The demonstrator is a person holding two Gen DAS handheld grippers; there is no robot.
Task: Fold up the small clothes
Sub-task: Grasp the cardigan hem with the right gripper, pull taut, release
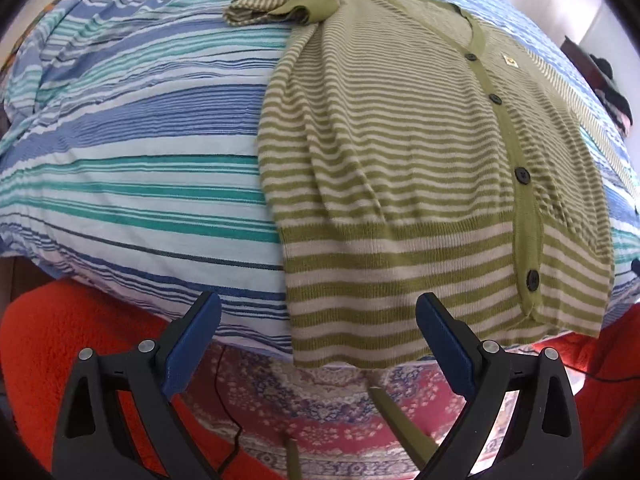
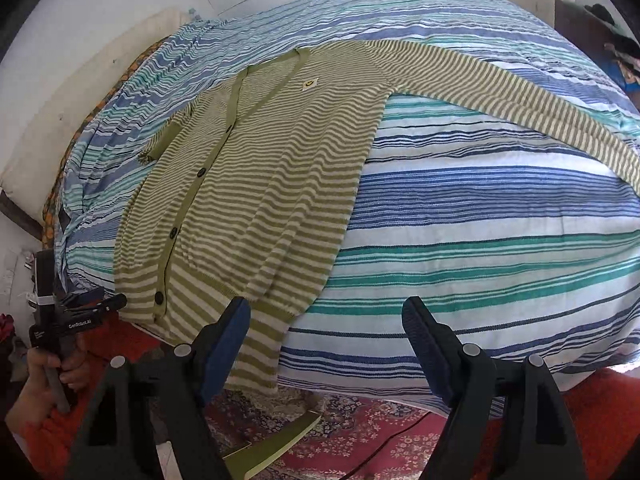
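Left wrist view: left gripper [image 1: 318, 320] spread wide, holding nothing, hovering just off the bed [image 1: 132, 184] edge; striped green cardigan [image 1: 400, 152] lies flat and buttoned on the bed, hem hanging over the edge between and just beyond the fingers; one sleeve folded in near the collar; right wrist view: right gripper [image 2: 326, 326] also wide, empty, cardigan hem at its left finger; other sleeve stretched out right.

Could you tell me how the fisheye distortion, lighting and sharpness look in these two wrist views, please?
Left wrist view: the striped bedspread bulges like a dome, dark vignette in the corners, soft daylight, the cardigan sharp, the open left gripper crisp. Right wrist view: the same barrel bowing, the outstretched sleeve curved, no blown-out glare, the open right gripper in focus.
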